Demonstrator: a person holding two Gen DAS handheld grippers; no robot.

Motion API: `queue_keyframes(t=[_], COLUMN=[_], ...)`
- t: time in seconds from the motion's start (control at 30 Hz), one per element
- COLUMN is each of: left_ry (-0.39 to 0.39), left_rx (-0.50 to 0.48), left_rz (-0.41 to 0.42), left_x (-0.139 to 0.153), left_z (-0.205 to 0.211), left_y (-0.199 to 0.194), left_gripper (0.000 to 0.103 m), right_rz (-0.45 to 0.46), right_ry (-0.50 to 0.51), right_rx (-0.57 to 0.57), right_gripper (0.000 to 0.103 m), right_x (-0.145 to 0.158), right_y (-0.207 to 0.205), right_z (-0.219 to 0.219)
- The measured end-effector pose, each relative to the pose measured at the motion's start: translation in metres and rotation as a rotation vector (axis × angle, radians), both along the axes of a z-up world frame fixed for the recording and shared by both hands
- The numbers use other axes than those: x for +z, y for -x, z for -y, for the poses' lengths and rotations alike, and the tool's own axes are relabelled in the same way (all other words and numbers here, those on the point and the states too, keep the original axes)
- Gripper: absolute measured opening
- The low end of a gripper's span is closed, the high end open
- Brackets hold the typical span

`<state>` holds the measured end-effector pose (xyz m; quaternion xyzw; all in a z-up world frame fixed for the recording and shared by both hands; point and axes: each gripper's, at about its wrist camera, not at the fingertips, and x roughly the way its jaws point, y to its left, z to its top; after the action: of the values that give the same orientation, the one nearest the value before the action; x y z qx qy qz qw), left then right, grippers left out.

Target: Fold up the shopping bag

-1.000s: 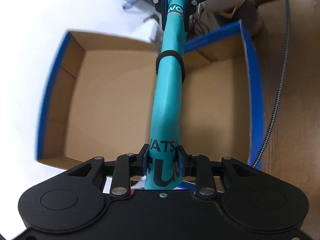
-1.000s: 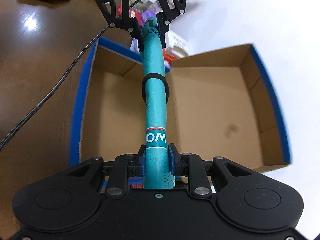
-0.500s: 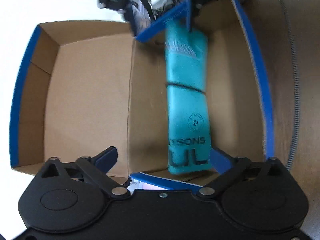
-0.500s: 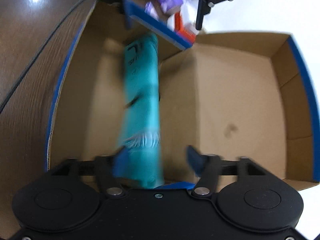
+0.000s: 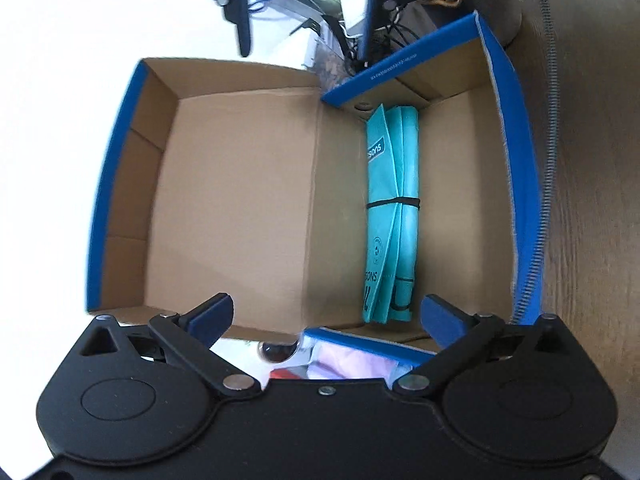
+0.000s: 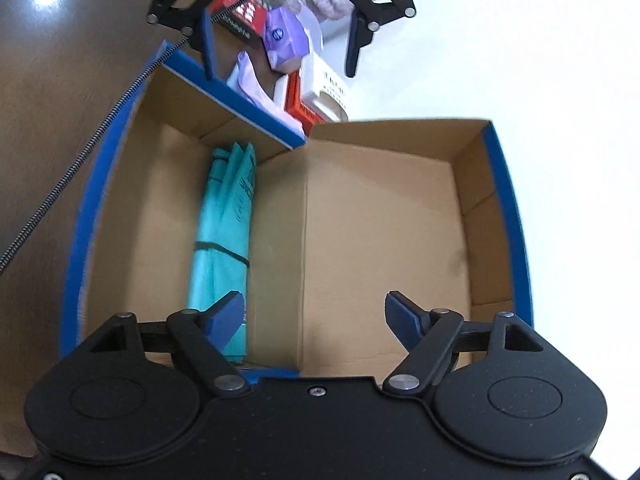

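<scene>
The teal shopping bag (image 5: 392,212), folded into a long roll with a black band around its middle, lies flat in the narrow compartment of a cardboard box with blue edges (image 5: 516,184). It also shows in the right wrist view (image 6: 222,248). My left gripper (image 5: 326,314) is open and empty above the box's near end. My right gripper (image 6: 314,318) is open and empty above the opposite end. Each gripper shows in the other's view, at the top: the right one (image 5: 304,20), the left one (image 6: 280,46), both open.
The box's wide compartment (image 5: 236,200) holds nothing. A braided cable (image 5: 548,152) runs along the box on the brown wooden table (image 5: 592,200). Packets and small boxes (image 6: 296,64) lie beyond one end of the box. A white surface lies on the other side.
Both grippers held the rolled bag stretched between them above the box. They have opened and let it go, and it now lies in the narrow compartment. Both grippers have risen.
</scene>
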<state>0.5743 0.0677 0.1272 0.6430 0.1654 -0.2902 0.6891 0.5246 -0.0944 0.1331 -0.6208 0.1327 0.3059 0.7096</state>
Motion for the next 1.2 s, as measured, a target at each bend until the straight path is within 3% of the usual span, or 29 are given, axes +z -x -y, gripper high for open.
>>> queue_keyframes(t=[0.23, 0.47, 0.7, 0.9, 0.97, 1.2], left_ry=[0.064, 0.158, 0.219, 0.393, 0.500, 0.764], left_rx=[0.022, 0.025, 0.093, 0.267, 0.345, 0.640], left_rz=[0.008, 0.037, 0.070, 0.180, 0.210, 0.279], left_x=[0.012, -0.023, -0.050, -0.056, -0.056, -0.050], left_z=[0.006, 0.031, 0.015, -0.002, -0.005, -0.022], left_y=[0.063, 0.127, 0.167, 0.188, 0.196, 0.209], left_gripper=[0.103, 0.103, 0.103, 0.103, 0.103, 0.103], right_rz=[-0.074, -0.068, -0.051, -0.040, -0.029, 0.021], right_ry=[-0.017, 0.005, -0.019, -0.123, -0.198, -0.436], right_rx=[0.042, 0.088, -0.010, -0.174, -0.239, -0.471], right_gripper=[0.079, 0.080, 0.081, 0.082, 0.082, 0.082], right_x=[0.007, -0.020, -0.038, -0.046, -0.045, -0.048], right_y=[0.058, 0.117, 0.149, 0.170, 0.174, 0.195], right_z=[-0.004, -0.014, 0.019, 0.057, 0.064, 0.082])
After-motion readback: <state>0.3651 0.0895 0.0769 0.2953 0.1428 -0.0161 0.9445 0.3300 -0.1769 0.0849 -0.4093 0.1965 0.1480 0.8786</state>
